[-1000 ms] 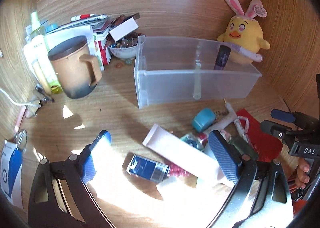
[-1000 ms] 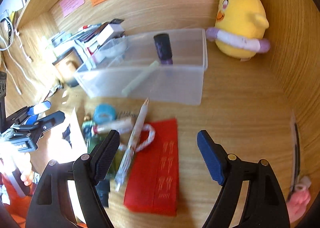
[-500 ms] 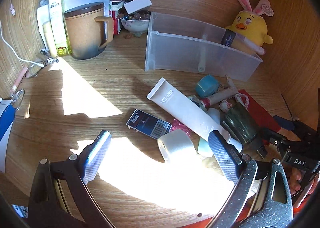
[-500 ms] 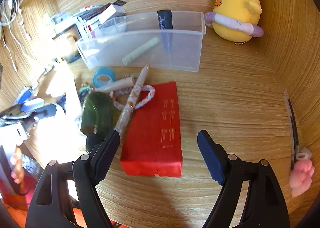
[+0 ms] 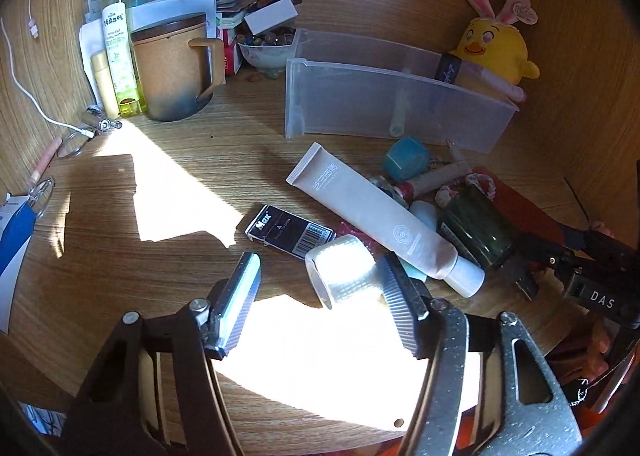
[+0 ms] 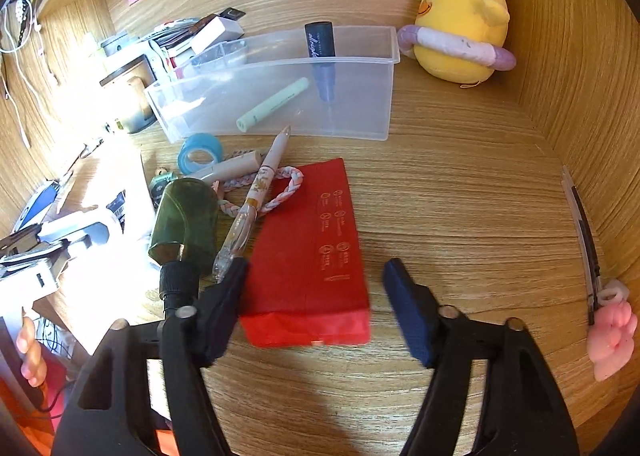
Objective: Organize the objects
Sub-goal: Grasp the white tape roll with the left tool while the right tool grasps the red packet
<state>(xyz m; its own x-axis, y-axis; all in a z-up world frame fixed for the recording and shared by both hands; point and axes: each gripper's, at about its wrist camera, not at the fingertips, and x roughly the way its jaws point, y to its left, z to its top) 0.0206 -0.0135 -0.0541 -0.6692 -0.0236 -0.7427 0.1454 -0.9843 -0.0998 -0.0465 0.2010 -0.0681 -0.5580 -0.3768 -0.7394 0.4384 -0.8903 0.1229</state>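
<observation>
Your left gripper is closing around the clear tape roll, lying tilted on the desk, pads not pressing. Your right gripper is closing astride the red packet, long axis running toward the clear bin.

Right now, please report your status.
Left gripper closing around clear tape roll. Right gripper closing around red packet, no firm hold. Pen overlaps packet's edge.
</observation>
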